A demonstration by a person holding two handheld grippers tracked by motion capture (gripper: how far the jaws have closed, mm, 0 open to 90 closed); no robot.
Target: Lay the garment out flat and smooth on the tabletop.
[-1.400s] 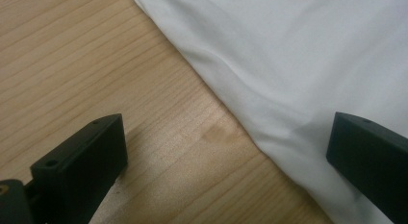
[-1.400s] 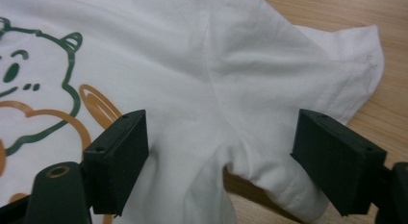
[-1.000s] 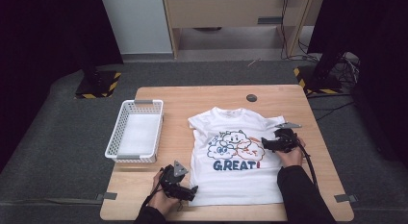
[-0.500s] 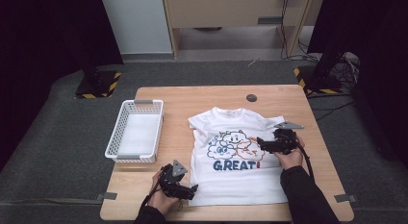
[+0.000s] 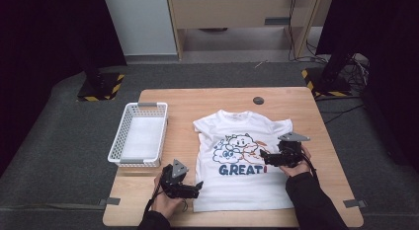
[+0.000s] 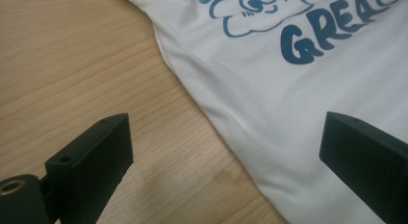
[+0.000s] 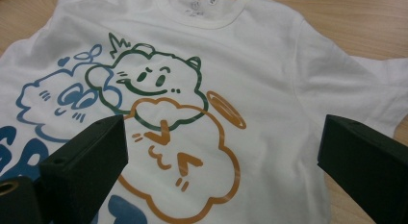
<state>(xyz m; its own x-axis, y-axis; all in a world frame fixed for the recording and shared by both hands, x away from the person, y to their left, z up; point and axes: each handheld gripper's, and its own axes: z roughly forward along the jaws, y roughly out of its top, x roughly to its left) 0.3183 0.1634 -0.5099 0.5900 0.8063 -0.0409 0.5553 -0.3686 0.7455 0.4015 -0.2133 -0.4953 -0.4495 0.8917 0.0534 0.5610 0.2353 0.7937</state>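
A white T-shirt [image 5: 242, 190] with cartoon clouds and "GREAT!" printed on it lies flat on the wooden table [image 5: 183, 106], collar at the far end. My left gripper [image 5: 196, 188] rests at the shirt's near left edge and is open. In the left gripper view its jaws [image 6: 226, 152] straddle the shirt's [image 6: 298, 104] side hem, over the bare wood. My right gripper [image 5: 263, 160] hovers over the right side of the print, pointing left. Its jaws have just been opening, with nothing gripped. In the right gripper view it [image 7: 221, 156] stands wide above the shirt's [image 7: 269, 65] orange cloud.
A white plastic basket [image 5: 118, 138] stands on the table's left side. A small dark round disc [image 5: 258, 100] sits near the far edge behind the collar. Bare wood lies between the basket and the shirt and to the right of the shirt.
My right gripper has moved from the shirt's right sleeve leftward and nearer, over the print. The left gripper has stayed put.
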